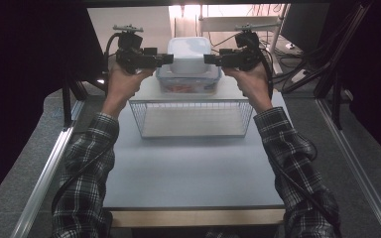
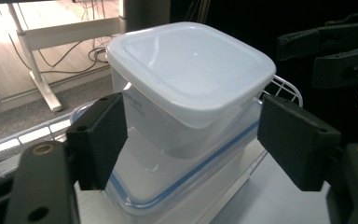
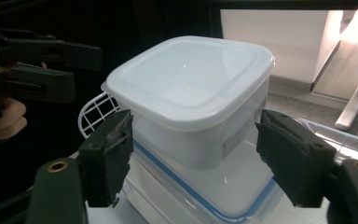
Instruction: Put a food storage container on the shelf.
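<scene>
My left gripper (image 1: 168, 59) and right gripper (image 1: 208, 59) flank the white lidded tub (image 1: 188, 54) from opposite sides, jaws spread and touching nothing. The tub sits on the lid of the blue-rimmed container (image 1: 188, 82), which rests at the far end of the wire basket (image 1: 191, 119); stacked so, its flat base keeps it upright and needs none of my 2 grips
</scene>
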Available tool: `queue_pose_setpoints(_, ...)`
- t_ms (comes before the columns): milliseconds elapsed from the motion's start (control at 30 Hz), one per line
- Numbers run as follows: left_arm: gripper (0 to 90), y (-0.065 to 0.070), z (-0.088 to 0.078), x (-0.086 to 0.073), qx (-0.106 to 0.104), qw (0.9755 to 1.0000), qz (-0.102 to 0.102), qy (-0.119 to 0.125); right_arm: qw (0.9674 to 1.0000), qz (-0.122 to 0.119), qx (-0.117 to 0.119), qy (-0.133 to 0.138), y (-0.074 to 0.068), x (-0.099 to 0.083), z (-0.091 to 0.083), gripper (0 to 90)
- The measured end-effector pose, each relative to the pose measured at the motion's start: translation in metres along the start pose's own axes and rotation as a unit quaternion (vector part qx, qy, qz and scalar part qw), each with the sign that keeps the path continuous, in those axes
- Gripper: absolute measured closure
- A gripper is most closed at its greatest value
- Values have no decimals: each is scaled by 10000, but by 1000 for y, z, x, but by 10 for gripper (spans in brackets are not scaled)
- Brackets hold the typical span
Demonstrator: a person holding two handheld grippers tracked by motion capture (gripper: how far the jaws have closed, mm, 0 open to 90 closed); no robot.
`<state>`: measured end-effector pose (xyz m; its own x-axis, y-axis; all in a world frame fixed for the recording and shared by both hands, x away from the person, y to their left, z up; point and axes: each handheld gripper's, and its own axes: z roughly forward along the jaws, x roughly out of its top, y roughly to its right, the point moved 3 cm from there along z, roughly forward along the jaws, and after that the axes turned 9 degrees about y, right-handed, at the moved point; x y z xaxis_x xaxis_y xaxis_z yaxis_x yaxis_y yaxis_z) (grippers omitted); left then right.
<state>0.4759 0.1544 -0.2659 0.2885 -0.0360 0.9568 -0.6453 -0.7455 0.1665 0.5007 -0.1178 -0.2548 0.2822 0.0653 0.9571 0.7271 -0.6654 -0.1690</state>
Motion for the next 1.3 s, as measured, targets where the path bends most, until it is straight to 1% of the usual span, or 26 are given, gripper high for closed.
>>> queue_pose_setpoints(33, 207, 1, -1, -2, -11, 10000, -24, 0, 10000, -53, 6, -9, 0, -3, -1, 257)
queue_pose_setpoints(100, 192, 2, -3, -6, -73, 10000, -4, 17, 9999, -94, 39, -20, -1, -7, -3, 238)
queue_pose_setpoints(133, 177, 3, -4, -7, -67, 10000, 14, 2, 9999, -137, 49, -27, -2, -9, -4, 232)
queue_pose_setpoints(200, 149, 5, -6, -12, -135, 9999, 16, 22, 9997, -239, 35, -57, -2, -14, -5, 211)
queue_pose_setpoints(267, 114, 8, -7, -16, -144, 9999, 34, -10, 9995, -279, 83, -74, -2, -19, -6, 204)
queue_pose_setpoints(333, 95, 11, -8, -20, -172, 9998, 94, -28, 9995, -298, 81, -109, -2, -23, -8, 190)
queue_pose_setpoints(400, 79, 15, -8, -25, -195, 9996, 183, -112, 9993, -351, 91, -118, -2, -27, -9, 183)
queue_pose_setpoints(467, 74, 18, -8, -29, -197, 9994, 258, -130, 9992, -371, 80, -111, -2, -30, -11, 172)
queue_pose_setpoints(533, 61, 21, -8, -33, -256, 9991, 301, -148, 9992, -365, 112, -106, -2, -32, -12, 165)
queue_pose_setpoints(667, 52, 27, -9, -42, -226, 9984, 488, -178, 9993, -328, 172, -94, -1, -38, -17, 149)
queue_pose_setpoints(833, 40, 30, -10, -52, -255, 9980, 552, -182, 9993, -311, 189, -128, 0, -47, -21, 133)
queue_pose_setpoints(967, 39, 32, -12, -60, -261, 9974, 644, -183, 9991, -321, 209, -152, 0, -53, -23, 123)
queue_pose_setpoints(1067, 39, 34, -14, -66, -277, 9974, 640, -163, 9990, -332, 240, -160, 0, -58, -25, 116)
queue_pose_setpoints(1167, 38, 37, -16, -77, -247, 9971, 694, -185, 9989, -363, 259, -145, -2, -65, -29, 109)
queue_pose_setpoints(1233, 35, 40, -18, -88, -294, 9968, 710, -234, 9988, -347, 307, -162, -5, -72, -32, 102)
queue_pose_setpoints(1267, 32, 41, -19, -92, -294, 9966, 729, -238, 9988, -342, 311, -184, -6, -78, -34, 98)
queue_pose_setpoints(1300, 31, 43, -21, -100, -269, 9965, 756, -218, 9987, -369, 305, -187, -7, -82, -35, 95)
